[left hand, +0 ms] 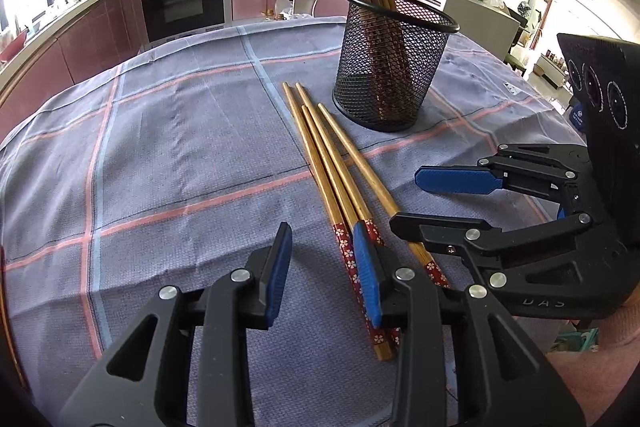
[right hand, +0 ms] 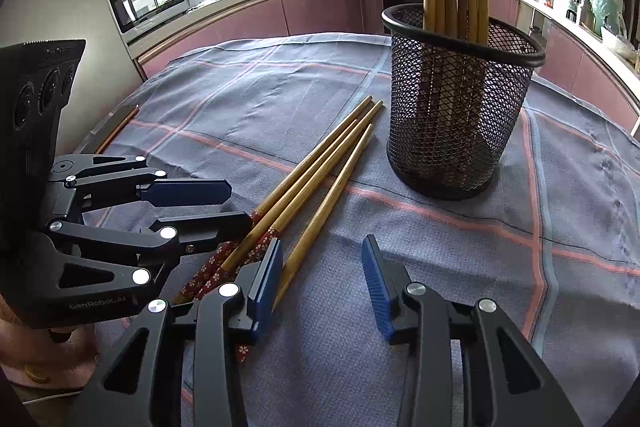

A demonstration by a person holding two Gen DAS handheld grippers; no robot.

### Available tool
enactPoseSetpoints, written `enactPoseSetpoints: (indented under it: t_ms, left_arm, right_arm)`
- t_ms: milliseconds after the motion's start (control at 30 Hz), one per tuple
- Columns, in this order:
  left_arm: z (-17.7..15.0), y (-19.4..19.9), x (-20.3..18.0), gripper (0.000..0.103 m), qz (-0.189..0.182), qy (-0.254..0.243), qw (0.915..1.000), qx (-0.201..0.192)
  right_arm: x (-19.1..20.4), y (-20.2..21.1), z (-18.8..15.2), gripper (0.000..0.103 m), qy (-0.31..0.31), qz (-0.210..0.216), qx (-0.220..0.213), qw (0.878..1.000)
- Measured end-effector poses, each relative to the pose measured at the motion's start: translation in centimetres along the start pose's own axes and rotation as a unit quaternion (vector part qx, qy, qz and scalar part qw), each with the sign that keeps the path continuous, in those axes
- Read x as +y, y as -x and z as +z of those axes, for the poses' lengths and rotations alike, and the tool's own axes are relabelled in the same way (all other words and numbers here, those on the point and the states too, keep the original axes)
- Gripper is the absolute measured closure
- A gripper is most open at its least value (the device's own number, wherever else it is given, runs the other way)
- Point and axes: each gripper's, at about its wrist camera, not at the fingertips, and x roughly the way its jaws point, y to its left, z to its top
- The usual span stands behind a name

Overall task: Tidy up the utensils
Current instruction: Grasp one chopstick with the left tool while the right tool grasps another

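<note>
Here, four loose chopsticks [left hand: 340,183] lie on the cloth-covered surface [left hand: 160,147] beside a mesh cup [left hand: 394,67] holding others. Left hand-held gripper [left hand: 324,275] and right hand-held gripper [right hand: 322,287] hover spread, empty. Light, stiff, likely slippery sticks; the patterned ends look best to pinch.

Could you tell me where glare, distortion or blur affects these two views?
Left wrist view: the window at the left edge is blown out, and fisheye bends the tablecloth and counters; the mesh holder and loose chopsticks stay sharp. Right wrist view: the window at the top is overexposed and the corners are dark, with the same curving.
</note>
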Motion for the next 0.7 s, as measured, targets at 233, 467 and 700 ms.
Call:
enactPoseSetpoints:
  t_ms: [233, 467, 700]
  left_arm:
    - [0.2, -0.6, 0.5, 0.076, 0.019, 0.005, 0.9998, 0.007]
    - [0.5, -0.7, 0.6, 0.076, 0.015, 0.009, 0.9998, 0.006]
    - [1.6, -1.9, 0.3, 0.08, 0.024, 0.001, 0.9997, 0.01]
  right_arm:
    - [0.0, -0.1, 0.1, 0.067, -0.003, -0.006, 0.002, 1.0]
    - [0.2, -0.4, 0.5, 0.067, -0.002, -0.009, 0.002, 1.0]
    - [0.1, -1.2, 1.3, 0.072, -0.003, -0.019, 0.0, 1.0]
